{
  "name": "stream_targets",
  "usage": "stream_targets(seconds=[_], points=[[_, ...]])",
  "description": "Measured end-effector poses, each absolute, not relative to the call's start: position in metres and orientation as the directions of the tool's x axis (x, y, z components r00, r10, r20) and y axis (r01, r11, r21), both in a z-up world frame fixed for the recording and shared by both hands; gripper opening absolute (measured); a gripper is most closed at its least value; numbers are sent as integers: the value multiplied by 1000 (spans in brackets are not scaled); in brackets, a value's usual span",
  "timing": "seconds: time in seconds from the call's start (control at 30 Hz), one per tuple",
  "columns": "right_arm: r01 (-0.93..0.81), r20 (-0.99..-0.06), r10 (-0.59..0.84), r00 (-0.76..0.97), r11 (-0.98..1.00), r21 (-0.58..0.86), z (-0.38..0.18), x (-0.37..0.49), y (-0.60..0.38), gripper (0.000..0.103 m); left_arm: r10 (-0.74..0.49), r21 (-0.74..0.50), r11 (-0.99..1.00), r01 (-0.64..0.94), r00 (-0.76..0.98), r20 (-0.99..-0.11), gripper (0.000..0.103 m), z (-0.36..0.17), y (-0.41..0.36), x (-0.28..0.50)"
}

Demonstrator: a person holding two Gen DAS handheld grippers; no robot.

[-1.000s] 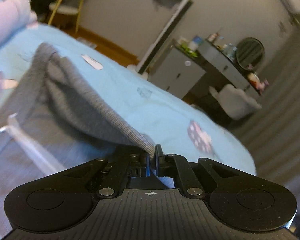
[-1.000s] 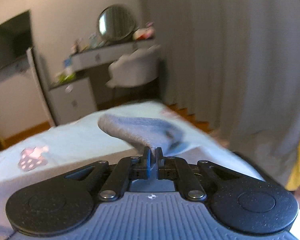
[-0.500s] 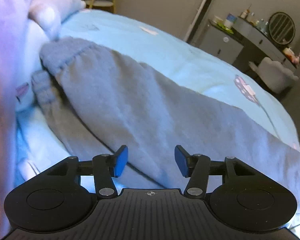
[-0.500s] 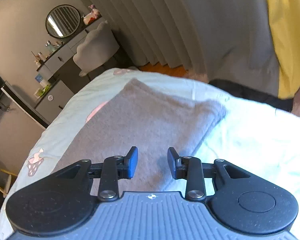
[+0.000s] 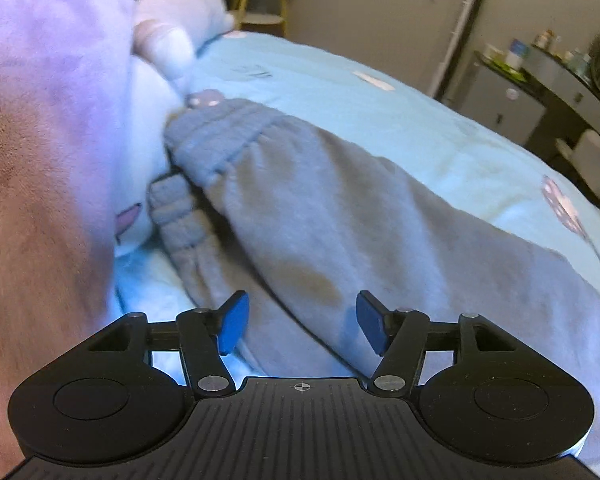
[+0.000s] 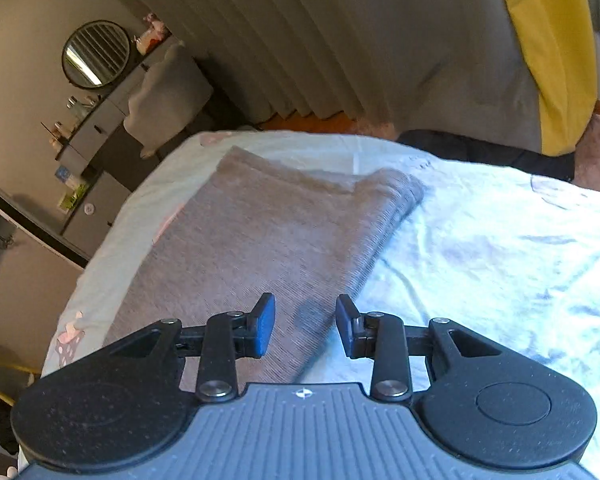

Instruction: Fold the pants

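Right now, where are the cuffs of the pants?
In the left wrist view the cuffs lie upper left of centre on the blue bedspread, one over the other, against the white pillow.

Grey pants [image 6: 268, 240] flat on bedsheet [image 6: 500, 264], right gripper [image 6: 305, 330] jaws parted above

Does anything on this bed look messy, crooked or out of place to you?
Only small things. On the grey pants, the two cuffs are not lined up: one ribbed cuff pokes out lower, beside the upper one. A darker patch marks the fabric; stain or shadow, I cannot tell. At the other end the folded edges look roughly even.
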State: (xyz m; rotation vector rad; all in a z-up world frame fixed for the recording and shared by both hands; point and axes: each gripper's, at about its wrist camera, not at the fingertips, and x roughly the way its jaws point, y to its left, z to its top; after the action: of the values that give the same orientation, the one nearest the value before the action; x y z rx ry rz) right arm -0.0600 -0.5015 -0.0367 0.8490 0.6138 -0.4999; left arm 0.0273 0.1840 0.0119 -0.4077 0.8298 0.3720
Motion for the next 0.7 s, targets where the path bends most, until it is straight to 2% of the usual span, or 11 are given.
stream_targets(seconds=[0.17, 0.3, 0.47, 0.5, 0.53, 0.57, 0.6, 0.7], points=[[626, -677, -142, 722, 551, 552, -44, -62, -500, 33, 111, -292, 804, -519, 612, -783, 62, 0, 210, 39], [624, -681, -142, 719, 565, 541, -42, -60, -494, 33, 121, -235, 818, -525, 558, -821, 66, -13, 213, 60], [601, -671, -125, 731, 584, 546, -34, -58, -487, 33, 114, -254, 804, -538, 558, -822, 71, -14, 214, 60], [595, -670, -122, 732, 592, 543, -32, -58, -486, 33, 108, -260, 801, -540, 556, -824, 69, -14, 214, 60], [591, -671, -118, 732, 600, 539, -31, -57, -485, 33, 107, -261, 800, -540, 557, -824, 66, -15, 214, 61], [590, -673, -116, 730, 604, 536, -30, -57, -483, 33, 106, -262, 805, -532, 563, -819, 53, -15, 214, 62], [589, -675, -113, 729, 607, 534, -30, -57, -482, 33, 101, -263, 812, -521, 569, -816, 32, -15, 213, 62], [580, -671, -101, 735, 607, 544, -28, -61, -477, 33, 120, -238, 822, -518, 565, -817, 20, -8, 209, 63]])
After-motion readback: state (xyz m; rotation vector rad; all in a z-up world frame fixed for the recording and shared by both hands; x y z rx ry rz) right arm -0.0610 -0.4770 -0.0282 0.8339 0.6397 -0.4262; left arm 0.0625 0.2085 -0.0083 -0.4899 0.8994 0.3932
